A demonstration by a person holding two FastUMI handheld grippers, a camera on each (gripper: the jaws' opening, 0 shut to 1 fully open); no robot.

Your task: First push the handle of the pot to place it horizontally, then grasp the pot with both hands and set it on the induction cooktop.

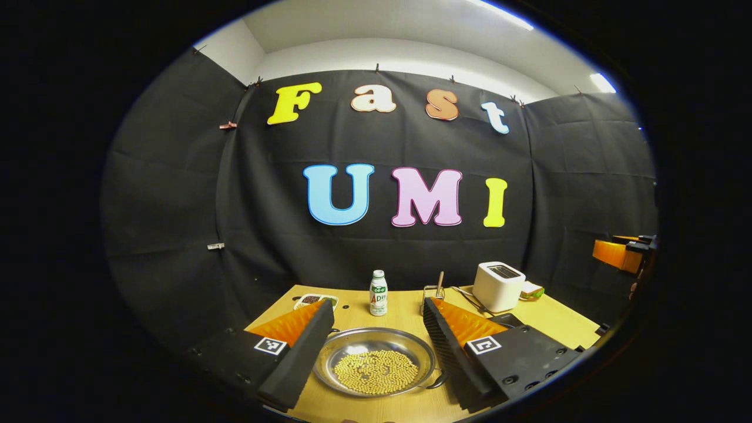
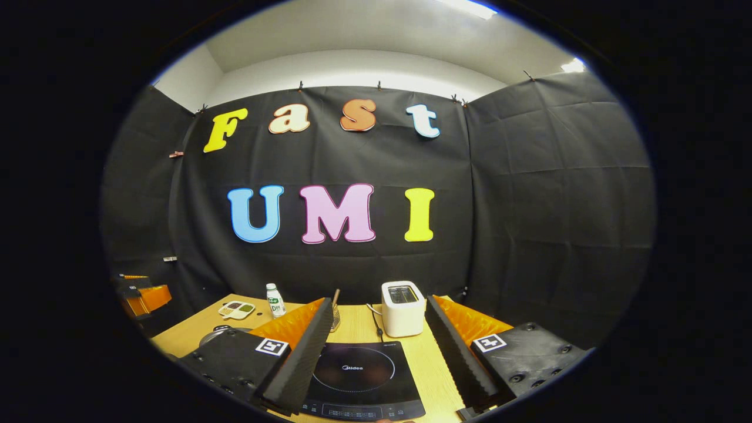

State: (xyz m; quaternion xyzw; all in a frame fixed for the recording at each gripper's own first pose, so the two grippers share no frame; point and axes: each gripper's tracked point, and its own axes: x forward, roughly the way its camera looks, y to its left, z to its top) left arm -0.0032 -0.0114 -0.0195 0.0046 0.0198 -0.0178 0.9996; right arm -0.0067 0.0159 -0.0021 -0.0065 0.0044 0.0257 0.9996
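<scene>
In the left gripper view a shallow metal pot (image 1: 376, 359) holding yellow beans sits on the wooden table (image 1: 405, 311), low between the fingers of my left gripper (image 1: 376, 304), which is open and touches nothing. A small dark handle (image 1: 439, 382) sticks out at the pot's near right, beside the right finger. In the right gripper view the black induction cooktop (image 2: 358, 373) lies flat between the fingers of my right gripper (image 2: 379, 303), open and held above it. The pot's rim (image 2: 220, 333) peeks out left of that gripper. The right gripper (image 1: 623, 252) hangs at the far right, the left gripper (image 2: 141, 294) at the far left.
A white toaster (image 2: 402, 308) with its cable stands behind the cooktop. A small bottle (image 1: 378, 292), a divided snack tray (image 1: 314, 301) and a wire utensil with a wooden handle (image 1: 436, 288) stand along the table's back. A sandwich (image 1: 531, 289) lies beside the toaster (image 1: 498, 286).
</scene>
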